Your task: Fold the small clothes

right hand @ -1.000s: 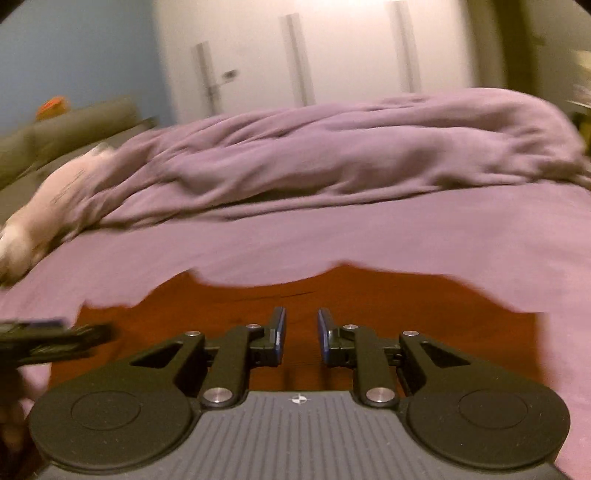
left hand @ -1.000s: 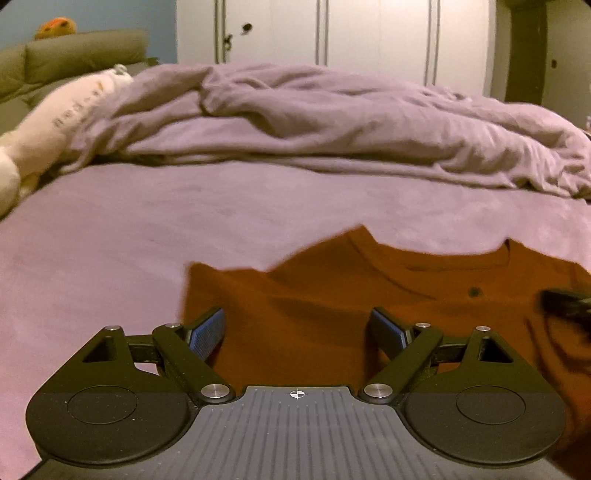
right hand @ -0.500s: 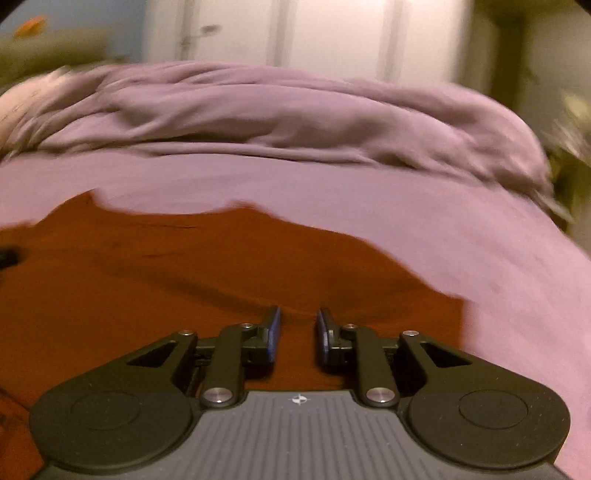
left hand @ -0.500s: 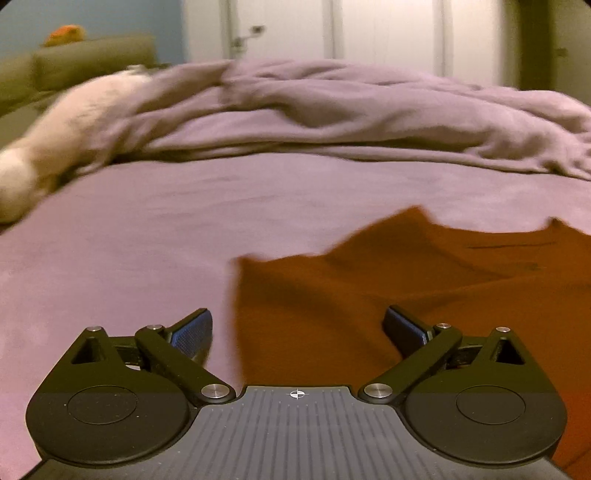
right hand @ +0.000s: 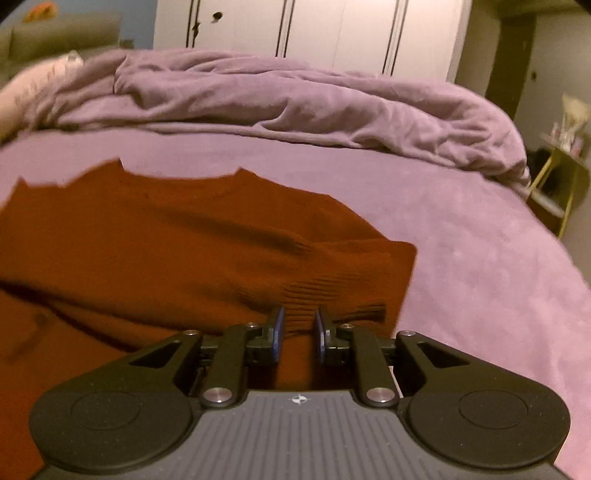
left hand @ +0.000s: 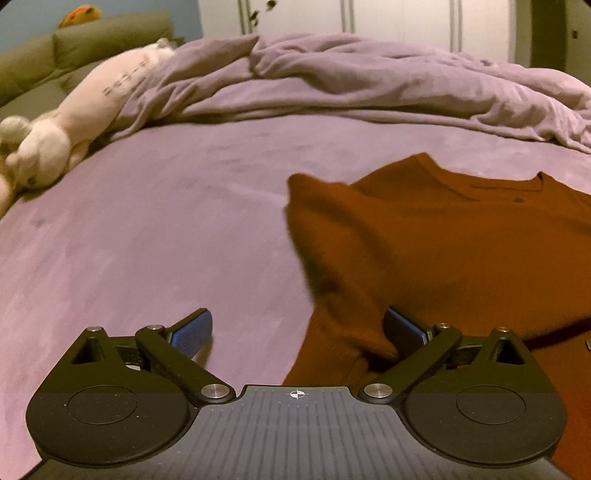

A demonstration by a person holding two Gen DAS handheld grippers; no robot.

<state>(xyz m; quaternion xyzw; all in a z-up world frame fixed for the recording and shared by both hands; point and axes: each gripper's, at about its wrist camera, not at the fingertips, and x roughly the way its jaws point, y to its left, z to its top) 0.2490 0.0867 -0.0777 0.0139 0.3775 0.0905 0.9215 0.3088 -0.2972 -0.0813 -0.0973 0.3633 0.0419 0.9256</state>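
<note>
A rust-brown knitted sweater (left hand: 443,240) lies flat on the purple bed sheet (left hand: 166,229), neck away from me. In the left wrist view its left sleeve cuff (left hand: 343,343) lies between the jaws of my left gripper (left hand: 297,319), close to the right finger; the jaws stand wide open and do not touch it. In the right wrist view the sweater (right hand: 166,240) fills the left half. Its ribbed right cuff (right hand: 332,288) sits between the narrow jaws of my right gripper (right hand: 298,317), which are opening slightly; the knit fills the gap.
A crumpled purple duvet (left hand: 369,81) is heaped across the far side of the bed. A pale stuffed toy (left hand: 74,122) lies at the far left by a green cushion (left hand: 92,44). A small side table (right hand: 561,177) stands beyond the bed's right edge. White wardrobe doors (right hand: 332,33) stand behind.
Both grippers have moved outward, the left toward the sweater's left sleeve, the right toward its right sleeve. The left jaws have widened. The ribbed right cuff now sits between the right jaws.
</note>
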